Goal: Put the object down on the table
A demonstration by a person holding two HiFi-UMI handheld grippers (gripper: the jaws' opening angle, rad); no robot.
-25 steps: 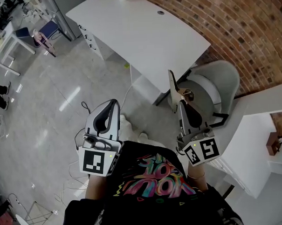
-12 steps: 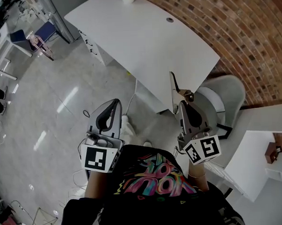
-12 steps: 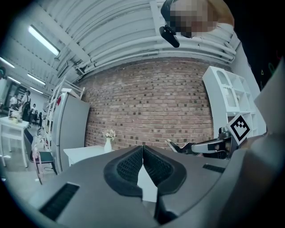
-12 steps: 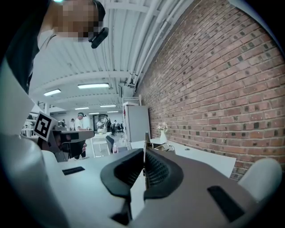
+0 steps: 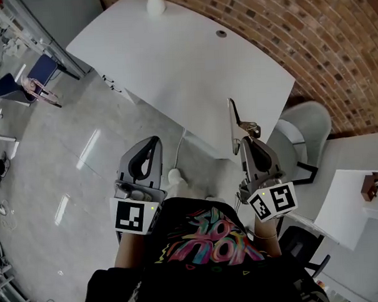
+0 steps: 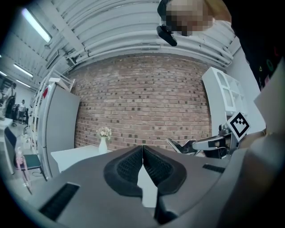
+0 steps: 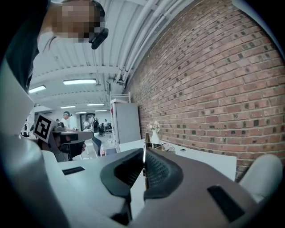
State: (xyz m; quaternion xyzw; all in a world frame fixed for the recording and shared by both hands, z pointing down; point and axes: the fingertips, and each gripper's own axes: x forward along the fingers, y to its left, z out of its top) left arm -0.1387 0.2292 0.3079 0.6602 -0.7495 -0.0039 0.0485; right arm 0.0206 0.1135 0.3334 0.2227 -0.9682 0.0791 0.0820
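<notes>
White table stands ahead of you, along the brick wall. A pale vase w/ flowers is at its far end & a small round hole sits near the wall side. Your right gripper is clamped on the object, a thin flat piece held edge-up w/ a metal clip on it; the pads press on both faces of its lower end. It's in the air, not on the table: in the head view its top overlaps the table's near edge. Your left gripper has its jaws together, pads touching, empty, over the grey floor & short of the table. Pale chair stands just right of the right gripper.
</notes>
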